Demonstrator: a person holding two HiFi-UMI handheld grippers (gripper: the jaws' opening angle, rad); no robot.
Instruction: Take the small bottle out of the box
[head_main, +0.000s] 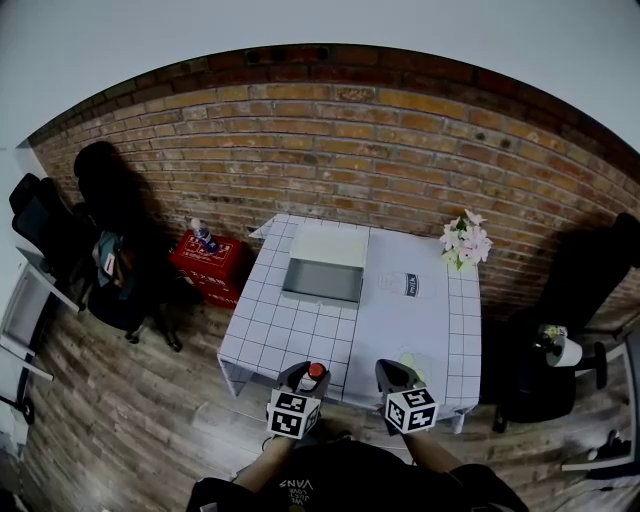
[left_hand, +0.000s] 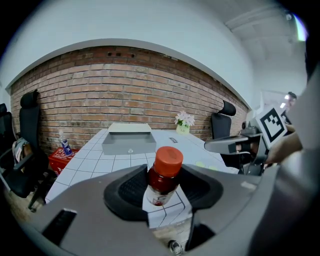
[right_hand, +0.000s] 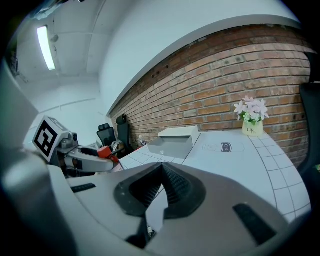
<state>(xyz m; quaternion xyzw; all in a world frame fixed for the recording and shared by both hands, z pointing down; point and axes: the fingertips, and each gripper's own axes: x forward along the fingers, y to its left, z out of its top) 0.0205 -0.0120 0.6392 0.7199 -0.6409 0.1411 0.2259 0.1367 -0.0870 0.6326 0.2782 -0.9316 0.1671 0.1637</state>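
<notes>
**Bottle out of the box, held at the near edge**

Head view: the left hand-held gripper (head_main: 305, 381) is clamped on the small red-capped bottle of dark liquid (head_main: 314, 373) at the near edge of the white gridded counter (head_main: 400, 320). It is well apart from the open grey box (head_main: 320, 293).

Left gripper view: the bottle should probably be lowered upright onto bare counter before the grip is released. Its white label is unreadable.

Right gripper view: the right hand-held gripper (right_hand: 160, 192) is closed and empty. The pale flower pot (right_hand: 252, 129) seems to read "Life".

Left gripper (head_main: 311, 377) loaded, right gripper (head_main: 398, 373) closed.
</notes>
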